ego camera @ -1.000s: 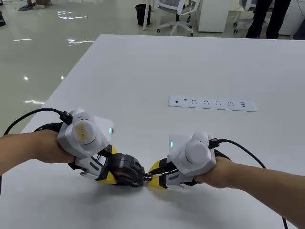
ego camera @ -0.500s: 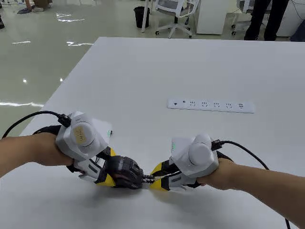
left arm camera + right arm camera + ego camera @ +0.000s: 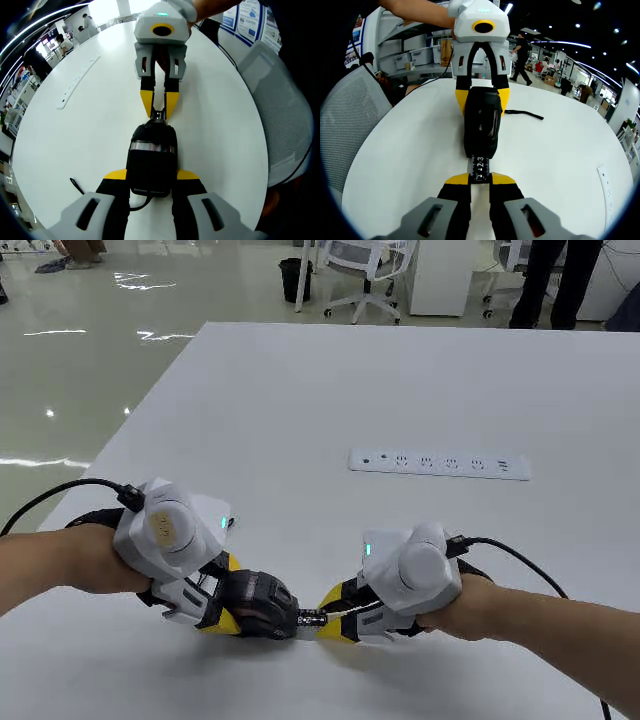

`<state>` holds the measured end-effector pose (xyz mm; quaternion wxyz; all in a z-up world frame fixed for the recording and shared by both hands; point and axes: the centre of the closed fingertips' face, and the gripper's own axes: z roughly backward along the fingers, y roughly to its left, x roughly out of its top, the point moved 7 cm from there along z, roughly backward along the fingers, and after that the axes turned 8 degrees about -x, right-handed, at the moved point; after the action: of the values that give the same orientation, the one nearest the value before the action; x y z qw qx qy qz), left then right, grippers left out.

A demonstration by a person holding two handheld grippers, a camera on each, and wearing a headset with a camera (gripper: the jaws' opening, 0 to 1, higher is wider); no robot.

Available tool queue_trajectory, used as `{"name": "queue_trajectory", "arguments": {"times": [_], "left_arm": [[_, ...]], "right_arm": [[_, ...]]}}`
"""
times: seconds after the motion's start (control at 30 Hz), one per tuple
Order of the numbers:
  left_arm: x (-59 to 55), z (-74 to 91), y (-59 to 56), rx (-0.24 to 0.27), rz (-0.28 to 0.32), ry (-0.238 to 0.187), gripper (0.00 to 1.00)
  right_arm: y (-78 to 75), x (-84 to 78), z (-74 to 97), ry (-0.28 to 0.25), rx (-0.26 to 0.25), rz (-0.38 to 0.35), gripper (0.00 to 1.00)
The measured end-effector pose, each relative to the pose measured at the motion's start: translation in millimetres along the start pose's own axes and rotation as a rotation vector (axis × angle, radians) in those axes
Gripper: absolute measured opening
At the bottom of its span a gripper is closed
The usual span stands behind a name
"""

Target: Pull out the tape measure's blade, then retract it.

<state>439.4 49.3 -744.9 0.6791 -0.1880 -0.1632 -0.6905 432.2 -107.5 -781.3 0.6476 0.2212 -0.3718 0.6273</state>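
A black tape measure (image 3: pixel 258 604) rests on the white table (image 3: pixel 400 380), near its front edge. My left gripper (image 3: pixel 232 598) is shut on the tape measure's case (image 3: pixel 151 160), its yellow fingertips (image 3: pixel 116 175) pressing both sides. My right gripper (image 3: pixel 328 616) faces it and is shut on the blade's end (image 3: pixel 479 169), where the numbers 1, 2, 3 show. Only a short bit of blade (image 3: pixel 308 619) spans the gap between the case (image 3: pixel 482 120) and my right gripper (image 3: pixel 480 178). The right gripper (image 3: pixel 158 103) also shows ahead of the case in the left gripper view.
A white power strip (image 3: pixel 438 463) lies further back on the table, right of centre. A black strap (image 3: pixel 524 114) trails from the case. Office chairs (image 3: pixel 365 265), a bin (image 3: pixel 294 267) and standing people (image 3: pixel 548 280) are beyond the table's far edge.
Both grippers and the tape measure keep the same relation; the gap between case and right gripper has widened slightly. The head camera has tilted a little.
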Motion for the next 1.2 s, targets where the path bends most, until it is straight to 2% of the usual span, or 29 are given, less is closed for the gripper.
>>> {"name": "queue_trajectory", "arguments": {"times": [1.2], "left_arm": [[-1.0, 1.0, -0.6, 0.008, -0.004, -0.006, 0.27]], "right_arm": [[-1.7, -8.5, 14.3, 0.012, -0.007, -0.003, 0.12]]}}
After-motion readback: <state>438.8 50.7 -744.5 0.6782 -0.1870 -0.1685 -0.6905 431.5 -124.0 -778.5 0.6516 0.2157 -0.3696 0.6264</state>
